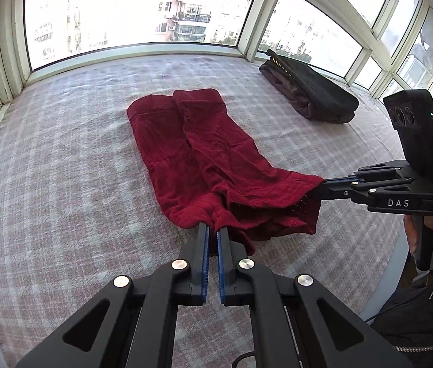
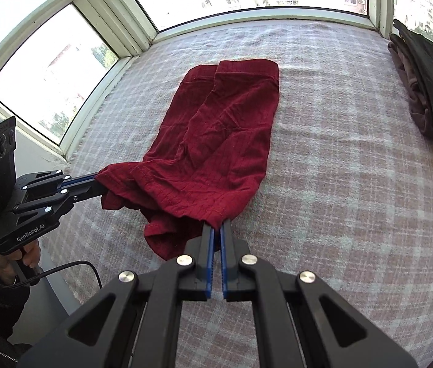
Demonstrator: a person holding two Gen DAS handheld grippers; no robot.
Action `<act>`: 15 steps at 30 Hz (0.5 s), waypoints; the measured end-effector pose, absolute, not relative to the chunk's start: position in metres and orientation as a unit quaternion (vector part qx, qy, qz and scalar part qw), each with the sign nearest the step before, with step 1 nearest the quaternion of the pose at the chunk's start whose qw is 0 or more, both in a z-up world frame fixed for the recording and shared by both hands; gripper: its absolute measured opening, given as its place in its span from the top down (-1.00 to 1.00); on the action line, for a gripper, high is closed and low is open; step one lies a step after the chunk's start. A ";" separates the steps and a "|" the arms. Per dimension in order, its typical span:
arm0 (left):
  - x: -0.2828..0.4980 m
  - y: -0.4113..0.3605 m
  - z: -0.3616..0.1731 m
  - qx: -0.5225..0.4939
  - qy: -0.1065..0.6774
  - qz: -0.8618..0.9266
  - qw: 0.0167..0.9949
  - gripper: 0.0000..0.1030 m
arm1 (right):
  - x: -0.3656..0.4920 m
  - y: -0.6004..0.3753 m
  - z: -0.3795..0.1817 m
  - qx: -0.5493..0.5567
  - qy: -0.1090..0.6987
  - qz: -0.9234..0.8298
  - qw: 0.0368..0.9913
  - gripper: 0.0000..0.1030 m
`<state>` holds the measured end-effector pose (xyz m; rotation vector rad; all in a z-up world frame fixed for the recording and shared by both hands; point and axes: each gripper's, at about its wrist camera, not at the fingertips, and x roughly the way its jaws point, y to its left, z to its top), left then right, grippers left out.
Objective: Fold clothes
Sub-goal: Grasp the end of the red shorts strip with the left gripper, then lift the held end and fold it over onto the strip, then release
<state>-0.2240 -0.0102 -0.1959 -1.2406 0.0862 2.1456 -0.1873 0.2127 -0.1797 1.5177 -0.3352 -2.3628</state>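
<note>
A dark red garment (image 1: pixel 204 153) lies lengthwise on the plaid blanket (image 1: pixel 63 184), folded along its length. My left gripper (image 1: pixel 213 228) is shut on its near left corner, lifted slightly. My right gripper (image 1: pixel 314 191) is shut on the near right corner. In the right wrist view the red garment (image 2: pixel 216 141) runs away from me; my right gripper (image 2: pixel 217 225) pinches its near hem, and my left gripper (image 2: pixel 100 184) grips the hem from the left. The near edge hangs slack between the two grippers.
A stack of folded dark clothes (image 1: pixel 311 95) sits at the far right by the windows, and it also shows in the right wrist view (image 2: pixel 427 86). White window frames (image 1: pixel 142 49) bound the blanket on the far and left sides. A cable (image 2: pixel 72 268) trails at the near left.
</note>
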 end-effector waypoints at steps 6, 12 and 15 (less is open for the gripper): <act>-0.271 -0.009 -0.172 -0.455 0.018 0.829 0.324 0.92 | -0.233 0.223 -0.158 0.500 -0.159 -0.835 0.163 0.93; -0.352 0.000 -0.161 -0.443 0.038 0.843 0.303 0.92 | -0.313 0.242 -0.151 0.490 -0.166 -0.842 0.149 0.93; -0.391 0.007 -0.174 -0.457 0.044 0.835 0.303 0.92 | -0.356 0.253 -0.167 0.507 -0.164 -0.836 0.134 0.93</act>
